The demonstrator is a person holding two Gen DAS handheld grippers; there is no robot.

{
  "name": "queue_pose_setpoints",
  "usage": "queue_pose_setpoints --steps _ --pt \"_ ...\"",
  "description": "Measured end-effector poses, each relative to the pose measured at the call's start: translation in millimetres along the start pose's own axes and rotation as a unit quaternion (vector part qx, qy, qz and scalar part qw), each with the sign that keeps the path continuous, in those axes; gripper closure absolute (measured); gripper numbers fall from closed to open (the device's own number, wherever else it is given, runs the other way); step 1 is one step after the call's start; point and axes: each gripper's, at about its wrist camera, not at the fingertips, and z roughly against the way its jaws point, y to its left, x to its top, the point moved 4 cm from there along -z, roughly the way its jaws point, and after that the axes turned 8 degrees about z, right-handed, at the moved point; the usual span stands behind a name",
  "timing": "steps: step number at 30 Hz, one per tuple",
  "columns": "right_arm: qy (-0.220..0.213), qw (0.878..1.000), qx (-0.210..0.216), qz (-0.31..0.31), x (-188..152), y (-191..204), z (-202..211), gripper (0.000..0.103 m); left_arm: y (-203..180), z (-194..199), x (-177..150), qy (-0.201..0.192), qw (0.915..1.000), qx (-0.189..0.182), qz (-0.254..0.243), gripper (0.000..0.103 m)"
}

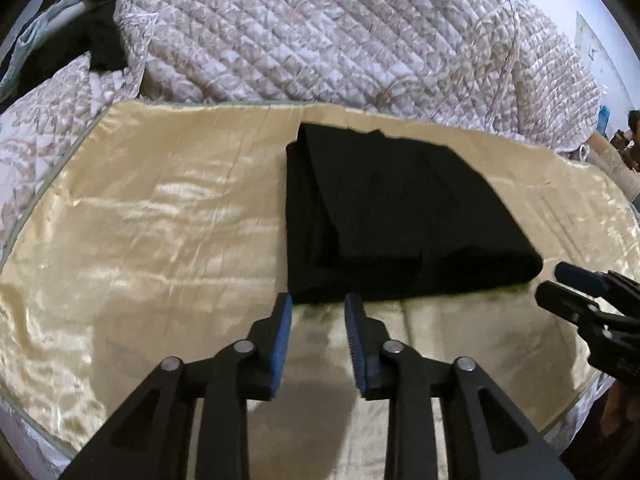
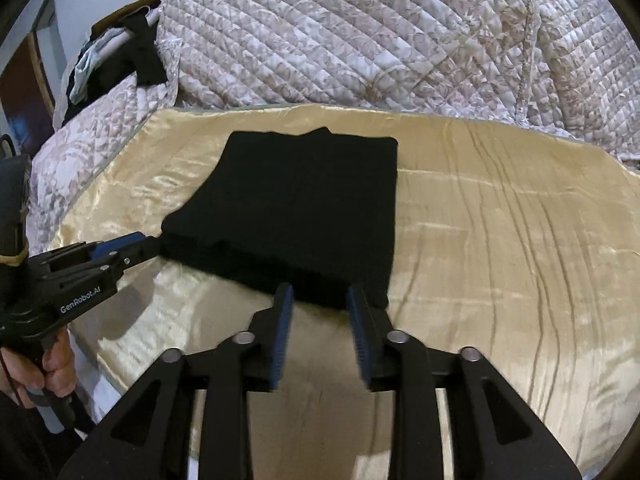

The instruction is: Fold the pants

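The black pants (image 1: pixel 384 216) lie folded compact on the gold sheet (image 1: pixel 160 220); both left tongs (image 1: pixel 318 308) and right tongs (image 2: pixel 320 298) hang wide, empty, at the near edge. Folding looks nearly finished; next, perhaps a smoothing.

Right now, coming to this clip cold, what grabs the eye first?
The black pants, folded into a compact block, lie in the middle of a shiny gold satin sheet. Both grippers, left and right, sit open at the near edge, gripping nothing. A quilted floral bedspread is heaped behind.
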Motion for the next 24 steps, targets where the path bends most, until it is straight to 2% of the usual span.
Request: queue_pose_setpoints --steps 1,6,10,24 --pt "0.001 1.000 -0.001 -0.002 -3 -1 0 0.047 1 -2 -2 0.001 1.0000 0.002 0.000 0.065" --pt "0.035 0.999 -0.006 0.005 -19 -2 -18 0.047 4 -13 -11 0.012 0.9998 0.013 -0.008 0.058" --pt "0.031 0.999 -0.006 0.004 -22 -3 -21 0.046 2 -13 -12 0.007 0.9997 0.017 -0.016 0.051" --pt "0.029 0.999 -0.008 0.008 -23 -2 -22 0.042 4 -14 -12 0.007 0.9996 0.020 -0.017 0.044"
